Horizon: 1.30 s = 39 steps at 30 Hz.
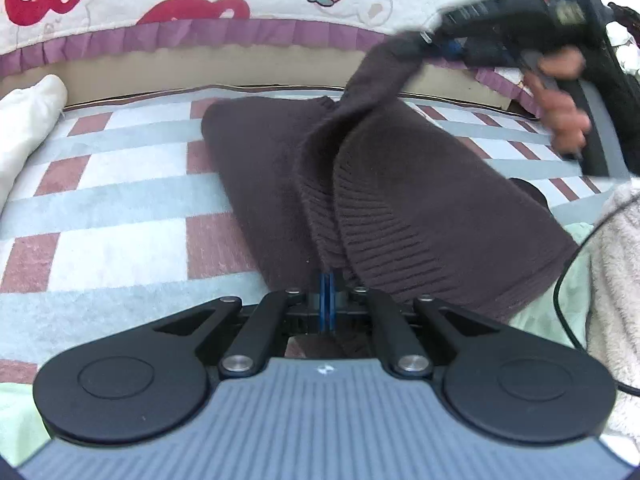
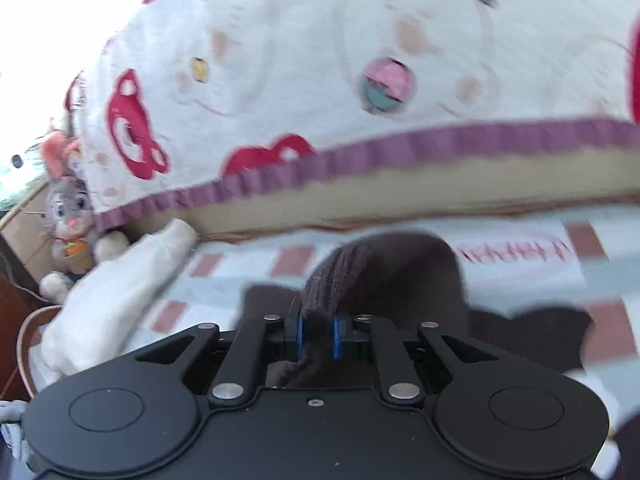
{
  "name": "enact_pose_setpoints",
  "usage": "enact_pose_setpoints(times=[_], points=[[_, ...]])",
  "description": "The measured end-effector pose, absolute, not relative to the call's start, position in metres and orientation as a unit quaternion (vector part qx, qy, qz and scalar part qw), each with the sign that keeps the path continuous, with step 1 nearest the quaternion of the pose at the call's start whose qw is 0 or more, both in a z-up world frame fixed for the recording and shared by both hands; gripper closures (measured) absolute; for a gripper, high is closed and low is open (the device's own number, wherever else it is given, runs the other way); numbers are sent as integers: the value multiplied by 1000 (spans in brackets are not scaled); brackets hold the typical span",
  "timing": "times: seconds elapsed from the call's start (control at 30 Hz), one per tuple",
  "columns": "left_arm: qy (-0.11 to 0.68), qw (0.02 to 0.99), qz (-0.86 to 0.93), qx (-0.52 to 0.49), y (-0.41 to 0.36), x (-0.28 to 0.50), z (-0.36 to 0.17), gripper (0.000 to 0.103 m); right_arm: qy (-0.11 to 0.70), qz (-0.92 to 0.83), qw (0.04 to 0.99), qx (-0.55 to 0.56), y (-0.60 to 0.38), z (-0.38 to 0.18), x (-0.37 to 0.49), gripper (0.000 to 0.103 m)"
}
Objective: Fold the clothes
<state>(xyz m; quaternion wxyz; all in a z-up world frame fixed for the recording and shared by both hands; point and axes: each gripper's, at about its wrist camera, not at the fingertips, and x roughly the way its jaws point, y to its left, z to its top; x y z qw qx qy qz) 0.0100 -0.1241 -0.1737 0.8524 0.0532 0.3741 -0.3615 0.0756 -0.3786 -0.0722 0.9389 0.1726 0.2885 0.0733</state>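
A dark brown knit sweater (image 1: 420, 192) lies partly folded on the checked bed cover (image 1: 116, 208). My left gripper (image 1: 327, 300) is shut on the ribbed hem at the near edge. In the left wrist view, my right gripper (image 1: 430, 40) is up at the far right in a person's hand (image 1: 560, 96), lifting a stretched fold of the sweater. From the right wrist camera, the right gripper (image 2: 318, 338) is shut on a bunch of the brown knit (image 2: 384, 272), which hangs down over the bed.
A white quilt (image 2: 320, 60) with red prints and a purple frill rises behind the bed. A white cloth (image 1: 28, 120) lies far left, a plush rabbit (image 2: 68, 216) beyond it. Fluffy beige fabric (image 1: 616, 280), pale green fabric (image 1: 576, 276) and a black cable (image 1: 568, 292) sit at the right.
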Motion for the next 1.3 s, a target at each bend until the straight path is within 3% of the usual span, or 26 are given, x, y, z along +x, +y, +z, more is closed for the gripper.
enact_pose_setpoints(times=[0.4, 0.53, 0.63, 0.87, 1.0, 1.23, 1.3], points=[[387, 850, -357, 14, -99, 5, -170, 102, 327, 163, 921, 135, -303, -69, 147, 87], [380, 853, -359, 1, -90, 4, -167, 99, 351, 195, 900, 170, -300, -81, 152, 76], [380, 849, -367, -4, -90, 3, -167, 99, 368, 218, 882, 195, -298, -91, 156, 76], [375, 846, -379, -5, -97, 8, -165, 96, 390, 148, 887, 200, -341, -92, 94, 76], [373, 840, -394, -18, -106, 17, -158, 79, 395, 71, 898, 181, -381, -95, 47, 69], [413, 804, -426, -21, -143, 28, -162, 77, 425, 34, 858, 285, -408, -118, -14, 65], [425, 799, -425, -28, -151, 34, -169, 68, 433, 23, 845, 314, -416, -124, -32, 66]])
